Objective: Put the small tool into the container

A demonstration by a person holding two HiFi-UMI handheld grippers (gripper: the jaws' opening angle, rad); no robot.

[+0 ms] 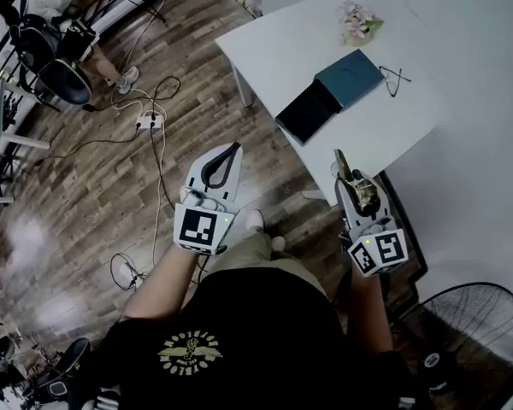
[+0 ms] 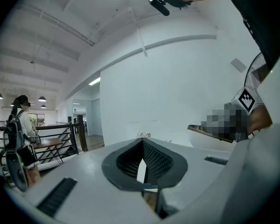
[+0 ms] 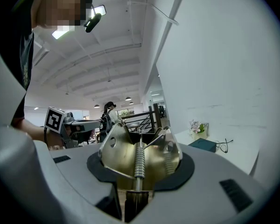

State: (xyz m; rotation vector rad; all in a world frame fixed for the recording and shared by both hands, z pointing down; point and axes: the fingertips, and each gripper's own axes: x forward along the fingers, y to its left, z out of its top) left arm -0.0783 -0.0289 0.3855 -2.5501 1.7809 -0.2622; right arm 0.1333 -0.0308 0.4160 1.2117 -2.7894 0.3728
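Observation:
My right gripper (image 1: pixel 352 180) is shut on the small tool (image 1: pixel 359 191), a brass-coloured metal piece with a coil spring (image 3: pixel 138 158) down its middle. It hangs over the wooden floor just short of the white table's (image 1: pixel 282 49) near edge. The container (image 1: pixel 332 95), a teal box with a dark open half, lies on that table beyond the tool, and shows small at the right of the right gripper view (image 3: pixel 203 144). My left gripper (image 1: pixel 234 149) is held over the floor to the left, its jaws shut with nothing between them (image 2: pixel 142 143).
A pair of glasses (image 1: pixel 395 79) and a small pot of flowers (image 1: pixel 358 22) lie on the table near the container. A floor fan (image 1: pixel 470 327) stands at the lower right. Cables and a power strip (image 1: pixel 150 122) trail across the floor. Another person (image 3: pixel 107 115) stands far back.

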